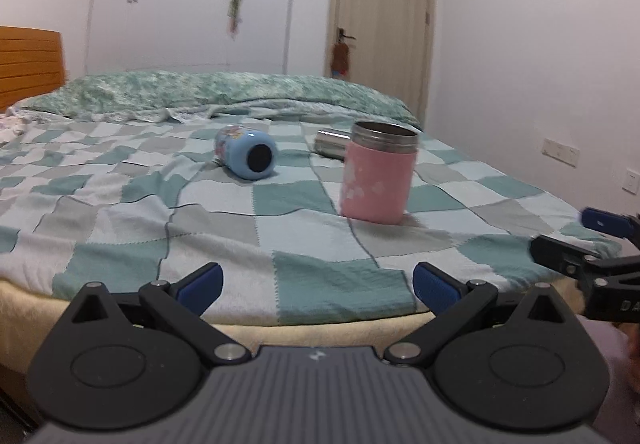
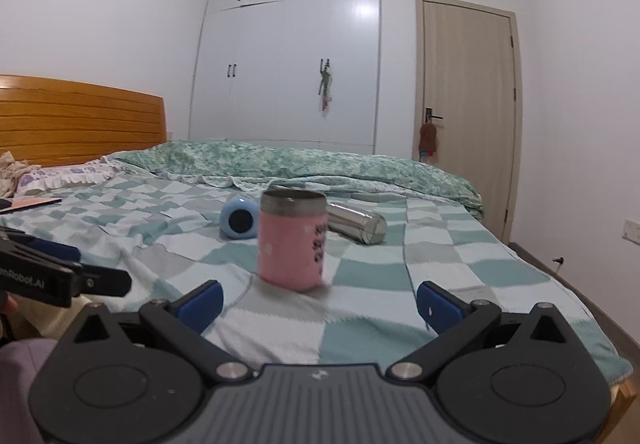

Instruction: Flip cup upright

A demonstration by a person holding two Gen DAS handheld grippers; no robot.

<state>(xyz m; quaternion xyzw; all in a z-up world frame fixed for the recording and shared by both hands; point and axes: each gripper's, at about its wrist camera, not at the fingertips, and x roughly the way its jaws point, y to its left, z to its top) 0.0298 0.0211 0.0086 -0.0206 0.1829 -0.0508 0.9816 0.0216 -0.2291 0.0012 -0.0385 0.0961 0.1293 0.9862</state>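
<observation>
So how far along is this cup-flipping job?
The pink cup already stands upright on the checkered blanket, open mouth up. Nothing is in hand: the left hand-held gripper and right hand-held gripper are both open and empty. The blue cup and steel cup lie on their sides.

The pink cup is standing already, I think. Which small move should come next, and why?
Probably move the open left tongs forward toward the blue cup. It lies on its side on the checkered blanket, base toward the camera, while the pink cup stands upright. Both tongs hold nothing; the right tongs are open too.
</observation>
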